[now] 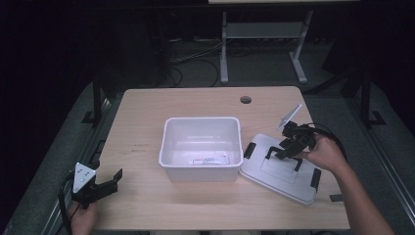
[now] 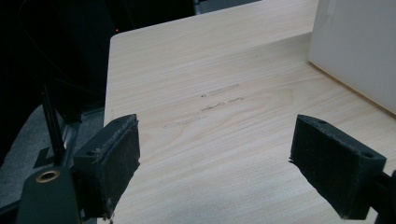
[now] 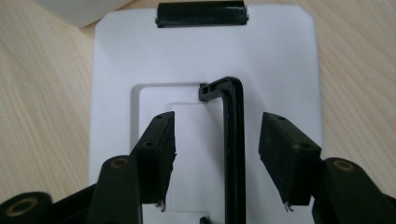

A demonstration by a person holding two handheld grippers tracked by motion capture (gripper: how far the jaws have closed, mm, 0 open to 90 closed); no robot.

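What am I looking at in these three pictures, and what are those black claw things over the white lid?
A person sits at a light wooden table, holding a tool in each hand. One picture looks down from above; the others come from cameras riding on the tools. The left hand-held gripper rests open near the table's edge. The right hand-held gripper hangs open over a flat white plastic lid, its jaws either side of the lid's black handle, not gripping. Beside the lid stands an open white plastic bin.

- We see a white bin (image 1: 201,147) standing open at the middle of the table (image 1: 147,117).
- We see a label (image 1: 210,160) lying inside it.
- We see a round hole (image 1: 245,100) near the table's far edge.
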